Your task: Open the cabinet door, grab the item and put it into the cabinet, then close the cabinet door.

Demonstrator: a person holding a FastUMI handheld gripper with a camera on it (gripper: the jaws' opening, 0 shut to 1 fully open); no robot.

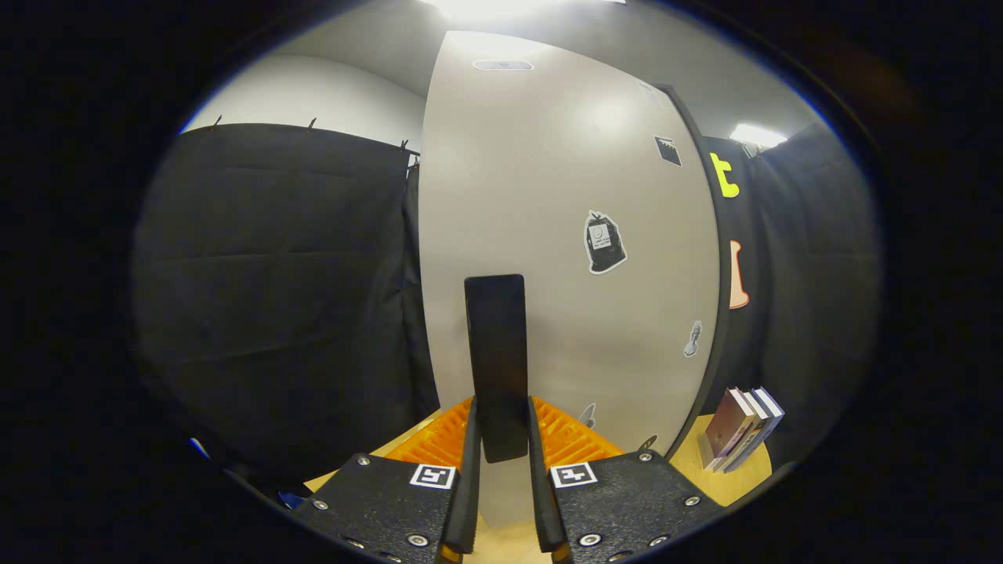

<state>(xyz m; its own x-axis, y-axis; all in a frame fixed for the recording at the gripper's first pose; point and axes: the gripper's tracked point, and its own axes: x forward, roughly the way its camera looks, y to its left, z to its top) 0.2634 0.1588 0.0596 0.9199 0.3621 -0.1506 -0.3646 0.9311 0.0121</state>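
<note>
The handle (496,364) runs down between the fingers (470,486), which cover its lower sides; whether both press on it cannot be told. The door (564,235) hides the cabinet's inside and most of the orange rack (564,439) behind the fingers. Stickers (604,243) on the door are too small to make out. By the table's (729,486) right edge, the books' (740,439) titles cannot be read.

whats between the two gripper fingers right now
In the gripper view, the cabinet door's black handle stands upright between the gripper's fingers, which sit close on either side.
</note>
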